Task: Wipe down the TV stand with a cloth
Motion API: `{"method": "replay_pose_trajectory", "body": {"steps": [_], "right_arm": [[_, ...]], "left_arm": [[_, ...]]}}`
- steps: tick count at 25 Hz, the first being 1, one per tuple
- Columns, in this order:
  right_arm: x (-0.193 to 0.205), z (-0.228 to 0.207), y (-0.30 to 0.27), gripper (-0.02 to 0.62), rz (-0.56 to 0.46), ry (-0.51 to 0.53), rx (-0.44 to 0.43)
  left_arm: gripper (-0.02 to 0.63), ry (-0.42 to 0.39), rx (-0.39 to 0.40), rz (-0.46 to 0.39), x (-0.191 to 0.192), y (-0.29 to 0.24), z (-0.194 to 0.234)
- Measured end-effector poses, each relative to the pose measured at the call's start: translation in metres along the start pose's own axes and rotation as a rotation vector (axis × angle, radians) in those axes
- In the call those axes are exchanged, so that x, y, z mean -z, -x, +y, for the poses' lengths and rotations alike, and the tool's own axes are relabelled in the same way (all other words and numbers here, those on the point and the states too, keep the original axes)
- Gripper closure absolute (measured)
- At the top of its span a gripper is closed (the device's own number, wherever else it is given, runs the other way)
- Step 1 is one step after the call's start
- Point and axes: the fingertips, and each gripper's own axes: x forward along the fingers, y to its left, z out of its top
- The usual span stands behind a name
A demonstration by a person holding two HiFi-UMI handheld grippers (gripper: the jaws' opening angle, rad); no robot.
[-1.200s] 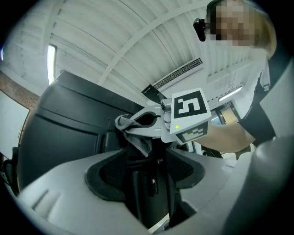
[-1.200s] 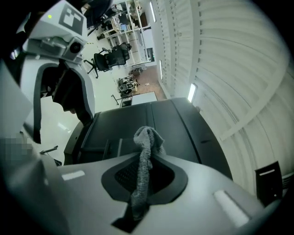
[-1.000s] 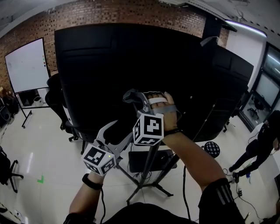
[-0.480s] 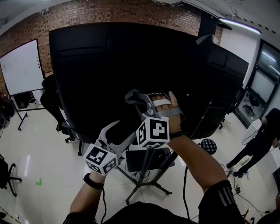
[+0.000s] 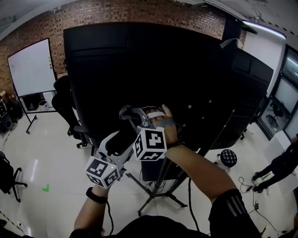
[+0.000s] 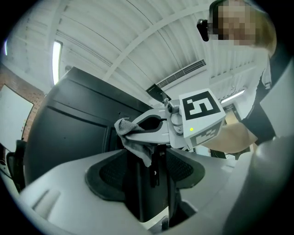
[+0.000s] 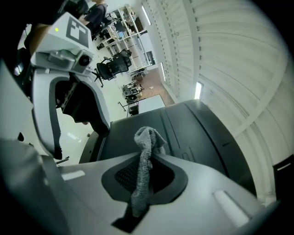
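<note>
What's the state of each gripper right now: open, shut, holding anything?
Left gripper: open, nothing between its jaws.
Right gripper: closed on the grey cloth.

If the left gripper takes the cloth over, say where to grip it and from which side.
Grip the bunched end of the cloth that sticks out past the right gripper, coming from ahead of its tips. The rest runs back between its shut jaws, so that end looks most exposed.

A whiteboard (image 5: 31,67) stands before the brick wall (image 5: 116,11), beside an office chair (image 5: 63,98).
</note>
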Motion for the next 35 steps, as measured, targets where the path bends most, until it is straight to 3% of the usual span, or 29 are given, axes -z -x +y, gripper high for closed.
{"method": "replay_pose_trajectory", "body": {"steps": [4, 8, 15, 25, 29, 35], "right_arm": [[0.009, 0.009, -0.014, 0.577, 0.027, -0.017, -0.022], [0.025, 0.009, -0.011, 0.577, 0.079, 0.034, 0.002], [0.058, 0.009, 0.010, 0.577, 0.200, 0.089, 0.025], [0.094, 0.005, 0.029, 0.577, 0.296, 0.102, 0.041], [0.093, 0.003, 0.038, 0.577, 0.254, 0.051, 0.049], [0.087, -0.016, 0.071, 0.577, 0.080, -0.100, 0.079]], "left_arm": [[0.319, -0.003, -0.024, 0.013, 0.003, 0.010, 0.007], [0.319, -0.002, -0.017, 0.021, 0.004, 0.009, 0.007], [0.319, 0.019, 0.054, 0.017, 0.012, -0.016, -0.015], [0.319, 0.039, 0.122, 0.030, 0.018, -0.040, -0.037], [0.319, 0.035, 0.135, 0.033, 0.022, -0.043, -0.042], [0.319, 0.018, 0.137, 0.032, 0.018, -0.054, -0.053]]}}
